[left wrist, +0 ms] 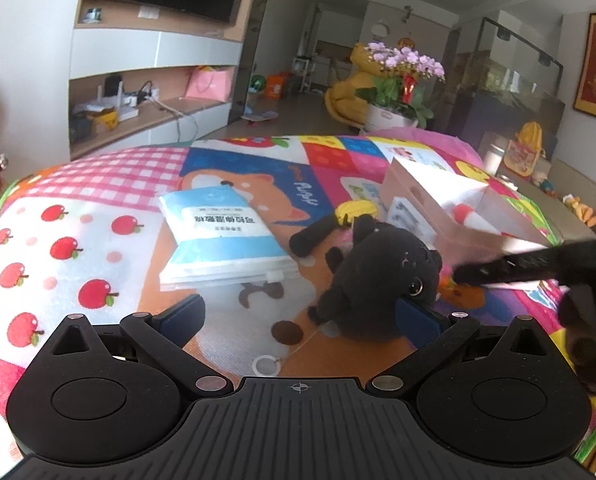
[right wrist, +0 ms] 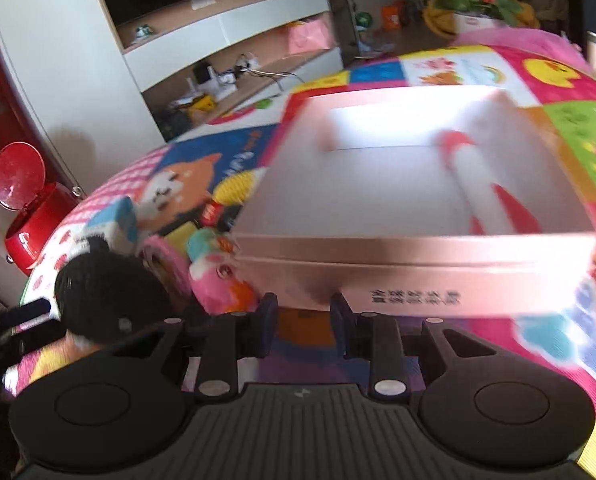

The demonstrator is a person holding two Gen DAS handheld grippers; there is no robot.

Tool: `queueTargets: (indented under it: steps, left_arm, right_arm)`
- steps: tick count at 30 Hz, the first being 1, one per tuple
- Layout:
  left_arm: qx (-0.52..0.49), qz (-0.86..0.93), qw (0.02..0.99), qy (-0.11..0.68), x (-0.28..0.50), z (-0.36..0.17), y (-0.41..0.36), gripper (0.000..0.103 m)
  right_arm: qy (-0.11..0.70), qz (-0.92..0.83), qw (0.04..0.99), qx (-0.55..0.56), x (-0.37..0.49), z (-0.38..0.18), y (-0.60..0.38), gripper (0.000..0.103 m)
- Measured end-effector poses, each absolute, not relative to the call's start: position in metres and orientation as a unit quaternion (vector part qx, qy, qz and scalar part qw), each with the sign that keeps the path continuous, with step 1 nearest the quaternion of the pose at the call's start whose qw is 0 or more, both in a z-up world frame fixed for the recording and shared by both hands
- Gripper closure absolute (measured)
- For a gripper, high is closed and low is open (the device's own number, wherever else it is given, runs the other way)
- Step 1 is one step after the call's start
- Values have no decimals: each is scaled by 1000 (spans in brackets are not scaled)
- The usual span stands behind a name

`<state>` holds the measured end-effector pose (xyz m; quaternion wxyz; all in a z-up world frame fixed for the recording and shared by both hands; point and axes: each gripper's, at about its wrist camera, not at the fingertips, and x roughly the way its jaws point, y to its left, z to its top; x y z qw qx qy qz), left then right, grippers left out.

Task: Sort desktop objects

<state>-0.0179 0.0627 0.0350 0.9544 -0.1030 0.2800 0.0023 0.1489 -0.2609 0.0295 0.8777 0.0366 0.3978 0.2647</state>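
My left gripper [left wrist: 300, 318] is open wide just above the colourful mat [left wrist: 98, 216]. A black plush toy [left wrist: 378, 276] lies against its right finger, far from the other finger. The blue-and-white flat pack [left wrist: 218, 240] lies ahead on the left. The right gripper [left wrist: 464, 274] reaches in blurred from the right, its tip beside the plush. In the right wrist view the right gripper [right wrist: 304, 328] has its jaws close together with nothing between them, just before the near wall of the open pink box [right wrist: 418, 276]. A white tube with a red cap [right wrist: 474, 176] lies in the box.
Left of the box lie a pink plush toy [right wrist: 214, 276], a pink roll [right wrist: 166, 256], a black cylinder [left wrist: 314, 234] and a yellow object [left wrist: 354, 210]. A red bin [right wrist: 30, 216] stands beyond the table's left edge. A flower pot [left wrist: 390, 116] stands behind the table.
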Motion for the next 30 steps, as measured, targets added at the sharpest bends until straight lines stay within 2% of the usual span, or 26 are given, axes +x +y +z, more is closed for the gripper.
queueTargets:
  steps: [3, 4, 6, 8, 10, 19, 22, 30]
  left_arm:
    - [-92, -14, 955, 281, -20, 37, 58, 0]
    - [-89, -20, 955, 281, -20, 37, 55, 0]
    - [-84, -32, 955, 283, -18, 36, 50, 0]
    - [-80, -46, 954, 285, -15, 35, 42, 0]
    - [-74, -60, 952, 290, -11, 31, 33, 0]
    - [-23, -134, 943, 303, -17, 30, 3, 0]
    - [2, -126, 944, 305, -24, 32, 1, 0]
    - [44, -65, 949, 304, -18, 30, 8, 0]
  right_arm:
    - [390, 257, 883, 34, 149, 29, -253, 74]
    - [383, 256, 887, 30, 144, 31, -255, 71]
    - [362, 248, 898, 19, 130, 38, -266, 59]
    - [337, 229, 913, 5, 114, 45, -283, 39]
    - [318, 195, 928, -7, 101, 49, -301, 31]
    - [346, 125, 929, 40, 66, 21, -335, 18]
    - [345, 111, 930, 57, 57, 14, -334, 8]
    - [334, 138, 932, -23, 20, 10, -305, 0]
